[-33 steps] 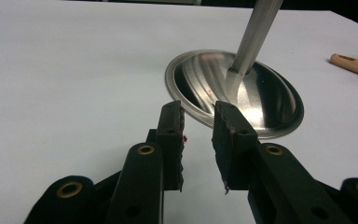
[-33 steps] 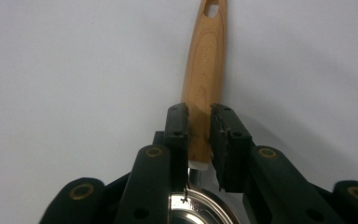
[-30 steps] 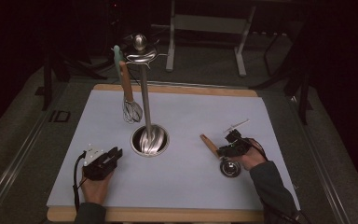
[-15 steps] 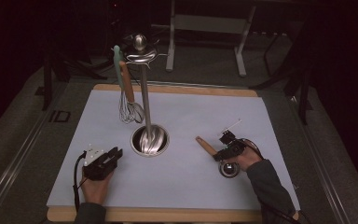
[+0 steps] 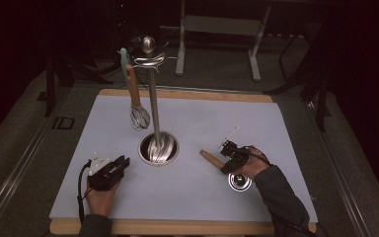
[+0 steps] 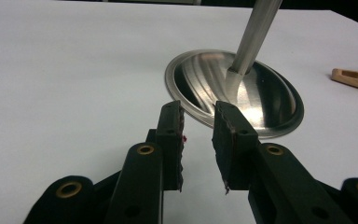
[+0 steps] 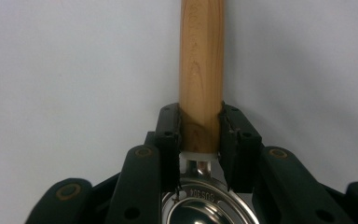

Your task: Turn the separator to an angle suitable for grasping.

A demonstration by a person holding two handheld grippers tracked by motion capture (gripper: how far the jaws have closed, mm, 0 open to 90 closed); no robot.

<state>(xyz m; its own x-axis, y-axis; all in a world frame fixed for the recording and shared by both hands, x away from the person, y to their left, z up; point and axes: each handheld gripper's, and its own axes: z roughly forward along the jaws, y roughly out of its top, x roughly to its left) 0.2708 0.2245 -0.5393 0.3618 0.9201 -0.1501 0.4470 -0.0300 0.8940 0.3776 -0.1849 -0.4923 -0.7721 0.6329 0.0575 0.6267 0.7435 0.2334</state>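
Observation:
A ladle with a wooden handle [image 5: 210, 157] and a steel bowl [image 5: 240, 181] lies on the white mat at the right. My right gripper [image 5: 228, 163] is shut on that handle [image 7: 201, 60], just ahead of the steel bowl [image 7: 199, 211]. At the mat's front left my left gripper [image 5: 124, 162] rests low, open, with nothing between its fingers [image 6: 173, 135]. It points at the round steel base [image 6: 261, 109] of a utensil stand [image 5: 153, 103]. A whisk [image 5: 138, 117] with a wooden handle hangs from the stand's top.
The white mat [image 5: 197, 118] covers a wooden board on a dark floor-like surface. The stand's base [image 5: 159, 148] sits mid-mat between the hands. Metal frame legs [image 5: 254, 54] stand beyond the far edge. The ladle's handle end [image 6: 354, 79] shows right of the base.
My right gripper has shifted a little to the left with the ladle's handle, whose free end now lies closer to the stand's base. The left gripper has not moved.

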